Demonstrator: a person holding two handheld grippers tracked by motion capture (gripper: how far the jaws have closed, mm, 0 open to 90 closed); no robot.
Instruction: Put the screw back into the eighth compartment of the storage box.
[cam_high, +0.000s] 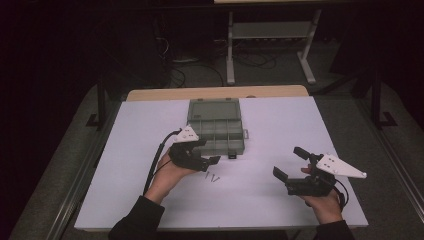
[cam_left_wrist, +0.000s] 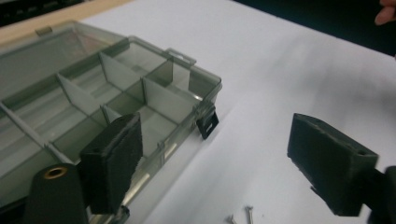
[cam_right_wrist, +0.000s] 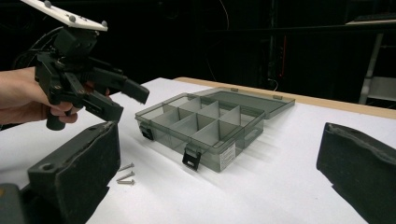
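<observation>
A smoky clear compartment box (cam_high: 216, 131) lies open at the table's middle back, its lid flat behind it and its compartments looking empty. Three small screws (cam_high: 213, 177) lie loose on the white tabletop just in front of it. My left gripper (cam_high: 210, 151) hovers over the box's front left corner, above the screws, jaws open with nothing between them. In the left gripper view the box (cam_left_wrist: 205, 86) sits behind the left jaw and the screws (cam_left_wrist: 243, 214) lie low between the jaws. My right gripper (cam_high: 291, 163) is held open at the right, empty, facing the box (cam_right_wrist: 168, 137) and the screws (cam_right_wrist: 125, 176).
The white table (cam_high: 280, 120) has a wooden strip along its far edge. Beyond it the floor is dark, with a metal frame (cam_high: 270, 45) and cables. In the right gripper view the left gripper (cam_right_wrist: 126, 100) is up at the left.
</observation>
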